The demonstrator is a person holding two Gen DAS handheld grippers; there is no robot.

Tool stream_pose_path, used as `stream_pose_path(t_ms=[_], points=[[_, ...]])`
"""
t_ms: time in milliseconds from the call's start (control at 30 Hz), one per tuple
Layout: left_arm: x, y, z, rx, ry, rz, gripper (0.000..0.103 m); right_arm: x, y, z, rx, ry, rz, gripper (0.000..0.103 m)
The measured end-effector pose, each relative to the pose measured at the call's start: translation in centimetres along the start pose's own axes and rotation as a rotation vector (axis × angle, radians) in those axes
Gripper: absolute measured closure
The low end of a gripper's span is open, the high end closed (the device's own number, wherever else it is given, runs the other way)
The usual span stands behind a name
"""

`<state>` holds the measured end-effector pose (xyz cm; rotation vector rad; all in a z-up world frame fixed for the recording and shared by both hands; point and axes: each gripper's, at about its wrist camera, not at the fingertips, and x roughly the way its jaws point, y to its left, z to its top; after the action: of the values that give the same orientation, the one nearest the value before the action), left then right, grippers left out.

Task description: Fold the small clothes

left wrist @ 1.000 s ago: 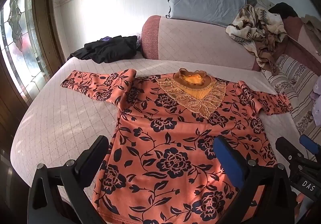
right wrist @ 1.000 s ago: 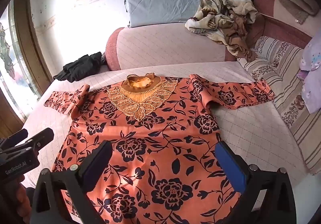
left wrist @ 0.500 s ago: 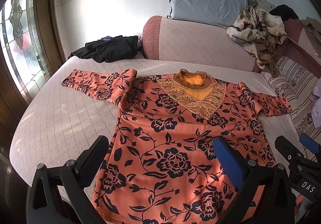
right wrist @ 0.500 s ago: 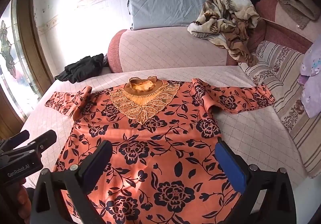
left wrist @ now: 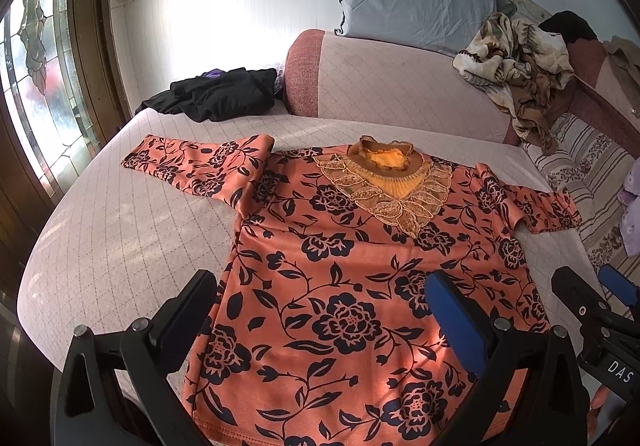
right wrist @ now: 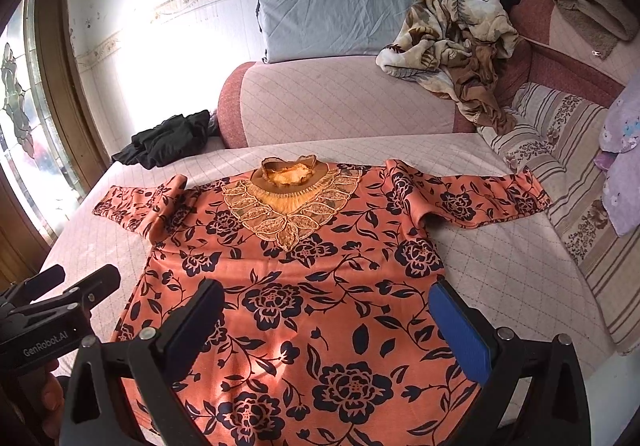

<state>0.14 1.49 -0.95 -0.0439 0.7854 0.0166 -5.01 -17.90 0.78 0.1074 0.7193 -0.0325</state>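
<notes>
The orange floral top (left wrist: 352,278) lies flat beyond my left gripper (left wrist: 320,310) and right gripper (right wrist: 326,320), both spread wide, hovering low over its hem

My left wrist camera sat low at the near edge of the bed (left wrist: 100,230), looking forward between its wide-parted fingers toward the far wall. It stood close over the hem of the orange floral top (left wrist: 344,286), toward its left side. My right wrist camera looked the same way from close above the hem's right side. Both views shared the whole top (right wrist: 320,286), the grey pillow (right wrist: 340,10) and the black clothes (right wrist: 168,142) far left. Each caught the other gripper at its frame's edge.
</notes>
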Motion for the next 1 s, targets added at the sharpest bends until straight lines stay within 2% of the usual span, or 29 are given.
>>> stream_pose_path(t_ms=[1000], points=[[0.56,-0.02,0.13,-0.006,0.011,-0.004,0.000,0.37,0.30,0.28,0.001,0.003,0.000,0.000]])
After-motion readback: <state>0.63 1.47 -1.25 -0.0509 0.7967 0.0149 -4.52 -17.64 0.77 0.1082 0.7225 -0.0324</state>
